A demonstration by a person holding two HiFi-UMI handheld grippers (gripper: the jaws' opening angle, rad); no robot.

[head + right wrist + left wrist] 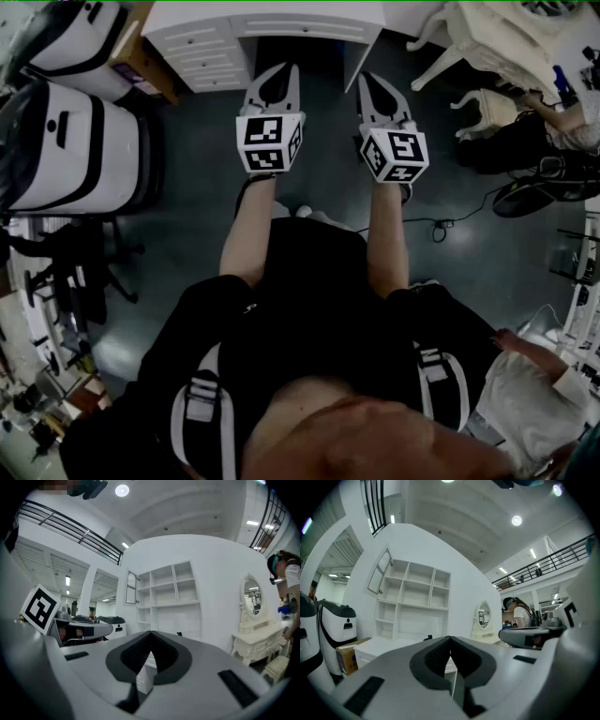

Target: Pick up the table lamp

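currently the left claw [450, 639] and right claw [151, 633] are fully closed, empty and level, short of the white table [281, 21], where only a small dark object [179, 633] might be the table lamp, so the operator should close in and open one claw before reaching.

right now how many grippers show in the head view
2: the left gripper at centre left, the right gripper just right of it, both pointing at the white desk.

I wear a black short-sleeved top [309, 281] under grey-edged harness straps [202, 412], and my grey left claw [284, 70] and right claw [368, 80] each carry black ribbed pads [438, 657] and a white marker cube [270, 142].
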